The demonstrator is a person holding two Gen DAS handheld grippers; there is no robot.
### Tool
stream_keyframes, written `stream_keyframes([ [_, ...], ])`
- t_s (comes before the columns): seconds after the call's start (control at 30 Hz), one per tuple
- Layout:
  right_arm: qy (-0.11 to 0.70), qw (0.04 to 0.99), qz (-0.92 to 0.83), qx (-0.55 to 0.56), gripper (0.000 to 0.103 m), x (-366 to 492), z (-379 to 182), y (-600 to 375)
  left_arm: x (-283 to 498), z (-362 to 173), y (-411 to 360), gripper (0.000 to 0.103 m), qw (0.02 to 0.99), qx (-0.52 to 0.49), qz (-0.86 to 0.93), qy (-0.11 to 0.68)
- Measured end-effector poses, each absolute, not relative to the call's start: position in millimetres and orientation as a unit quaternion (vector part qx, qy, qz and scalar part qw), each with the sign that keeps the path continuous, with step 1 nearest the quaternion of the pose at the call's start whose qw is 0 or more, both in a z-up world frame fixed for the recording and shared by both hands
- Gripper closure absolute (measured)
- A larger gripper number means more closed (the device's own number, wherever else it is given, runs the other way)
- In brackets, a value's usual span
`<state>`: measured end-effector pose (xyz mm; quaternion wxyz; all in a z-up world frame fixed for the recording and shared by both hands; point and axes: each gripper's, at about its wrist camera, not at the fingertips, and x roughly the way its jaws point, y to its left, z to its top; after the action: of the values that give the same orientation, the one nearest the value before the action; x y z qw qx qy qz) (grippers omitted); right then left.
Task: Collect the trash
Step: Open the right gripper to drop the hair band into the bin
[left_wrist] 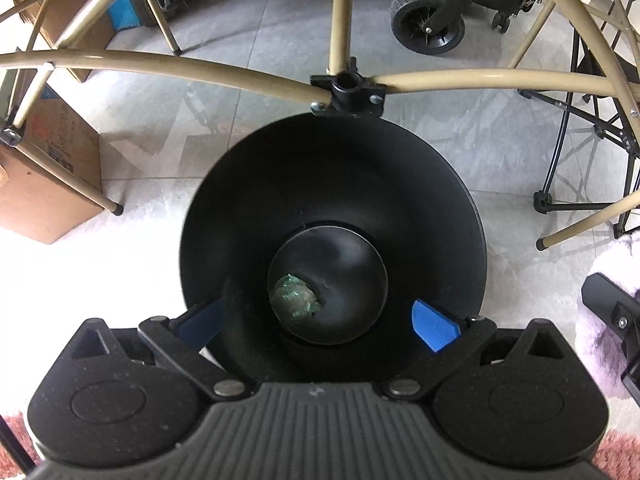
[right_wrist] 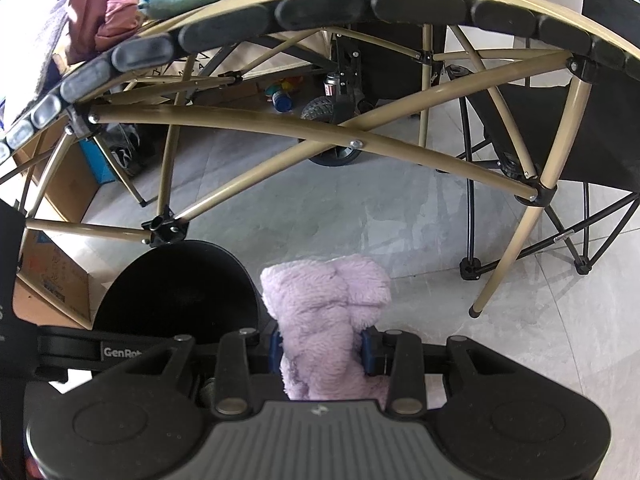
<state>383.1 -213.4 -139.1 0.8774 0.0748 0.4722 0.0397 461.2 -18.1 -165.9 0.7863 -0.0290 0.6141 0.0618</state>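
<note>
- My left gripper (left_wrist: 316, 324) hangs spread above the black bin (left_wrist: 280, 184); its mouth below me is unblocked.
- The table's tan crossbar (left_wrist: 200, 68) and black joint (left_wrist: 347, 92) touch the bin's far rim.
- A cardboard box (left_wrist: 44, 184) stands left; grey floor (left_wrist: 500, 152) lies free right.

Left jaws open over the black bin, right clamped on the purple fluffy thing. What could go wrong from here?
1. The purple plush in the right gripper may not be trash; it hangs beside the black bin and could get dropped in.
2. The left gripper, lifting out above the crumpled wad, could hit the table frame near the rim.
</note>
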Motion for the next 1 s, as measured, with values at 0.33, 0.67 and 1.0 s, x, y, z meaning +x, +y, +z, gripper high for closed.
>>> stream_keyframes([
  [0.33,0.483,0.871,0.081,0.042,0.067,387,-138,-164,442,-152,30,0.0,0.794,-0.042,0.086,0.6],
  [0.67,0.512,0.852,0.112,-0.004,0.066,393,-154,-99,419,-145,90,0.0,0.801,-0.06,0.125,0.583],
  [1.0,0.535,0.835,0.126,-0.039,0.066,400,-177,-48,403,-147,137,0.0,0.797,-0.085,0.145,0.58],
])
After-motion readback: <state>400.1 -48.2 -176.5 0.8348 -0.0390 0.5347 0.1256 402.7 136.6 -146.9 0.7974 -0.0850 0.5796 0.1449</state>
